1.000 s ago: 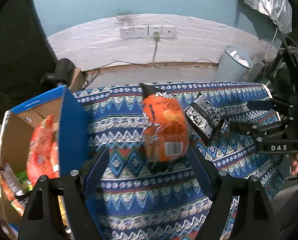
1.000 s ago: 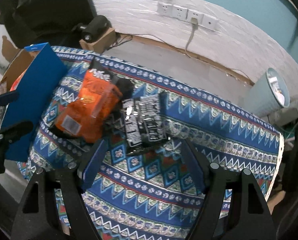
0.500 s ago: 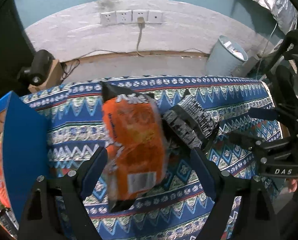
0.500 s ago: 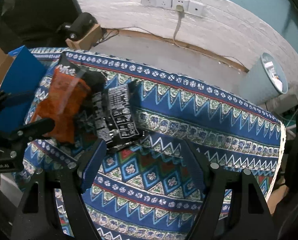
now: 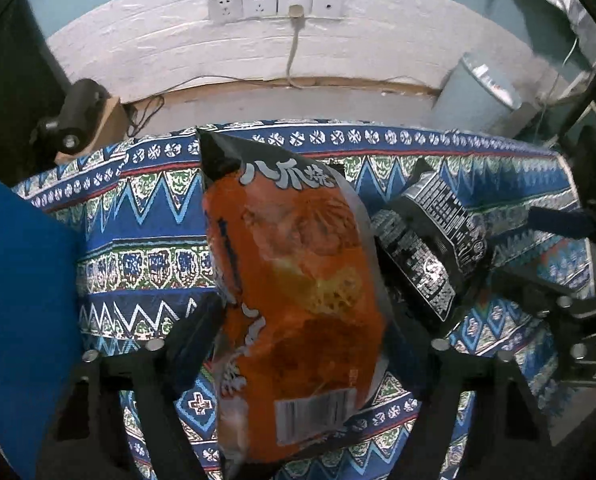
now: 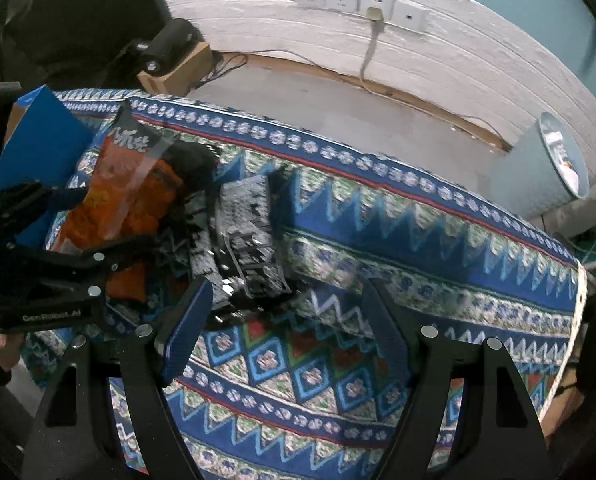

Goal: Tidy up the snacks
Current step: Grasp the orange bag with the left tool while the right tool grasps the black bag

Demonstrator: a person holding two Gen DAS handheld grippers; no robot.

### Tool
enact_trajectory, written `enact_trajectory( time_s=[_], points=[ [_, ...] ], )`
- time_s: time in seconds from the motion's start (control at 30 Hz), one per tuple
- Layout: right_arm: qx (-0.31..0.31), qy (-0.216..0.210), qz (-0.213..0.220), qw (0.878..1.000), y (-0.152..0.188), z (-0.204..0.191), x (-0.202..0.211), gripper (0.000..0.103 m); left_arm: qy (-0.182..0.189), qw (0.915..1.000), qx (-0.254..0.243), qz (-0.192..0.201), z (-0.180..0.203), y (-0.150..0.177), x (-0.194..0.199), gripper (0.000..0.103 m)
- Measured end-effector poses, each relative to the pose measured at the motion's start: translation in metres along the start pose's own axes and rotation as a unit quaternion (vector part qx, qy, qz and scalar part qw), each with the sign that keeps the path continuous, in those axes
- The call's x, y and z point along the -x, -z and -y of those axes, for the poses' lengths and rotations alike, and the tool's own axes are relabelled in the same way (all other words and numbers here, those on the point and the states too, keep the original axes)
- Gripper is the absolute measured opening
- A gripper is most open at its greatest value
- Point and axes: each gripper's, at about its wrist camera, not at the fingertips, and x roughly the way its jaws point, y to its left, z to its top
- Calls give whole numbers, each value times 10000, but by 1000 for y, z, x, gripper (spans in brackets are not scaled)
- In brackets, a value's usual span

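Right now a zigzag-patterned blue cloth (image 6: pixel 438 240) is covering the table by a white wall w/ sockets (image 5: pixel 276 4), left gripper (image 5: pixel 298 344) closing around the orange snack bag (image 5: pixel 294 304), right gripper (image 6: pixel 286 320) hanging open, empty.

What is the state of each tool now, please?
Left tool: has just been closing, with the orange bag between its jaws; a firm grip cannot be told.
Right tool: open, holding nothing.
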Motion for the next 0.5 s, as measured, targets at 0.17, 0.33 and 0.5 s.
enact_trajectory(
  time_s=[0.17, 0.33, 0.5],
  points=[
    [170, -91, -29, 9998, -9, -19, -17, 77, -164, 9995, -226, 133, -4, 8, 9, 57],
    [349, -40, -223, 9991, -15, -32, -43, 77, -304, 9985, -417, 158, -4, 15, 13, 56],
    [407, 178, -355, 9984, -14, -36, -65, 77, -276, 9986, -411, 178, -7, 20, 16, 57]
  ],
)
